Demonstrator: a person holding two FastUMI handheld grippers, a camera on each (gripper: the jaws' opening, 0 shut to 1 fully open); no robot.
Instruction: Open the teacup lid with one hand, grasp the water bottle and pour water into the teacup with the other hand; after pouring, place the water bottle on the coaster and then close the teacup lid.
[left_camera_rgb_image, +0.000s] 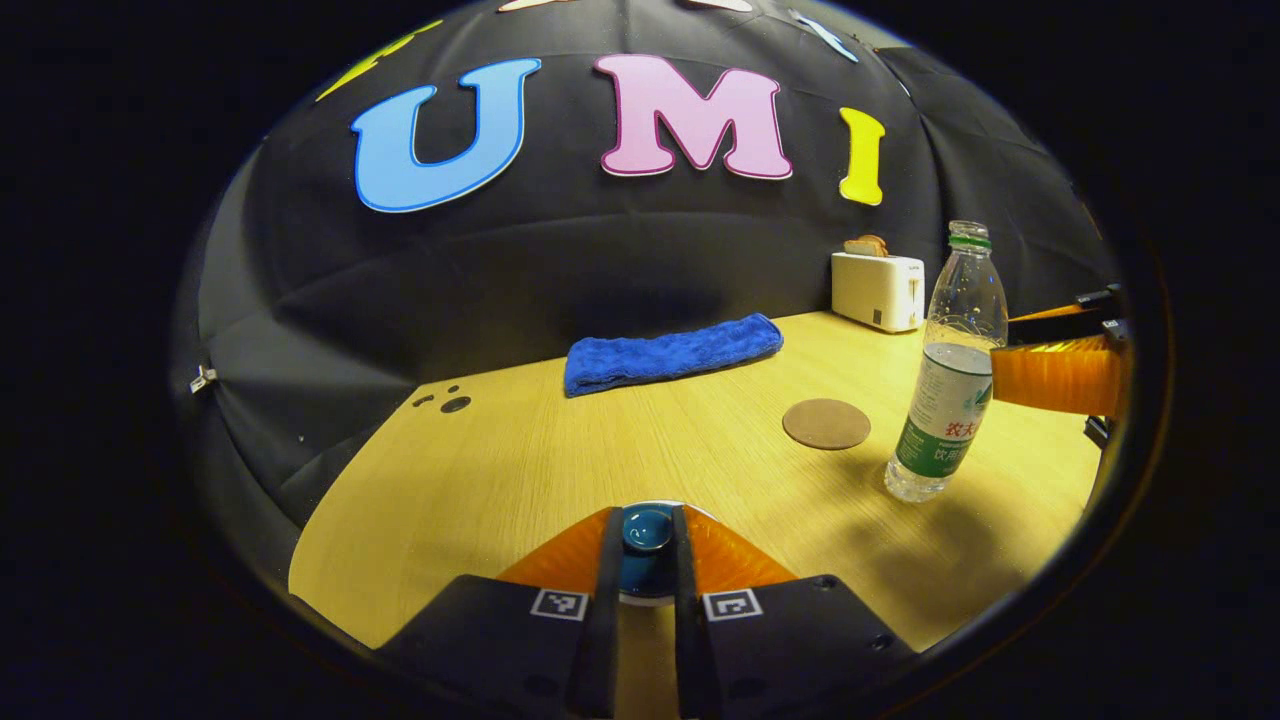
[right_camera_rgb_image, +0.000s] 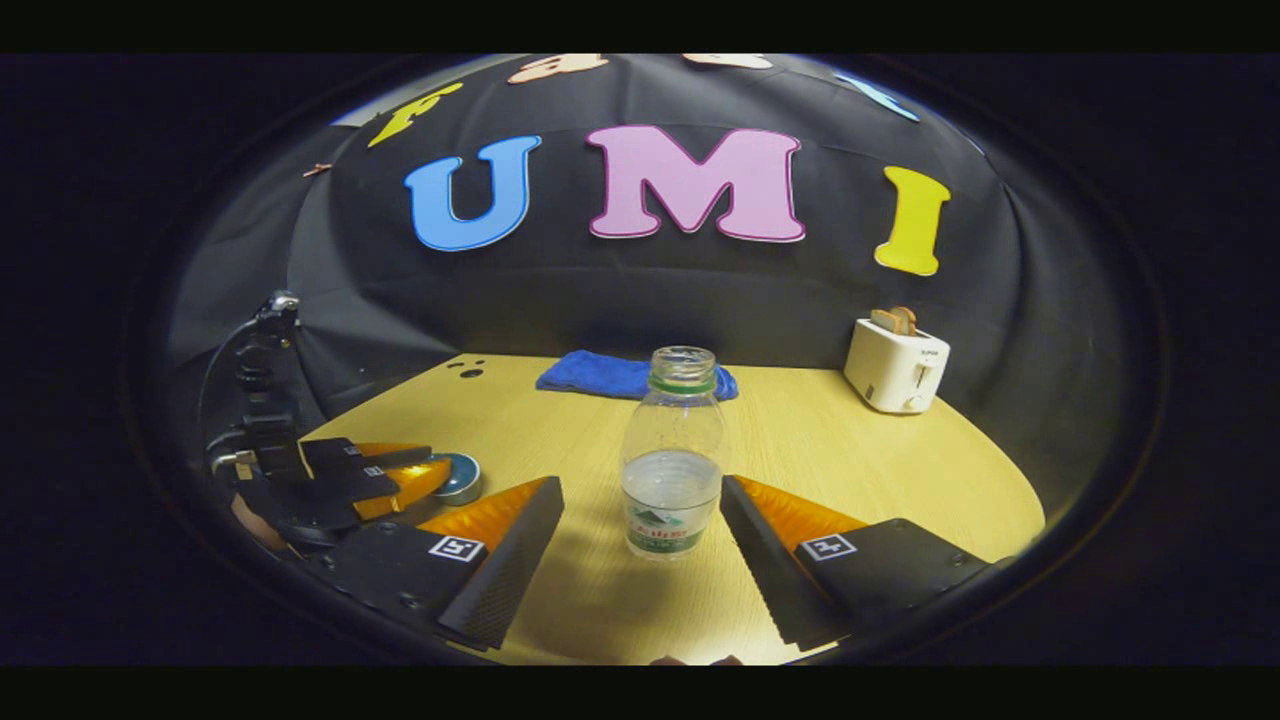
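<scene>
My left gripper (left_camera_rgb_image: 646, 514) is shut on the round blue knob of the teacup lid (left_camera_rgb_image: 647, 590) at the near table edge; I cannot tell whether the lid is lifted off the cup. The clear water bottle (right_camera_rgb_image: 672, 470), uncapped with a green neck ring and about half full, stands upright between the fingers of my open right gripper (right_camera_rgb_image: 640, 484), a gap on each side. In the left gripper view the bottle (left_camera_rgb_image: 950, 390) stands right of the round brown coaster (left_camera_rgb_image: 826, 424), and a right-gripper finger (left_camera_rgb_image: 1050, 375) reaches in beside it. The teacup (right_camera_rgb_image: 462, 480) sits left of the bottle.
A folded blue towel (left_camera_rgb_image: 670, 352) lies at the back of the wooden table (left_camera_rgb_image: 560, 460). A white toaster (left_camera_rgb_image: 877, 288) with bread in it stands at the back right. Small dark holes (left_camera_rgb_image: 455, 404) mark the table's back left corner.
</scene>
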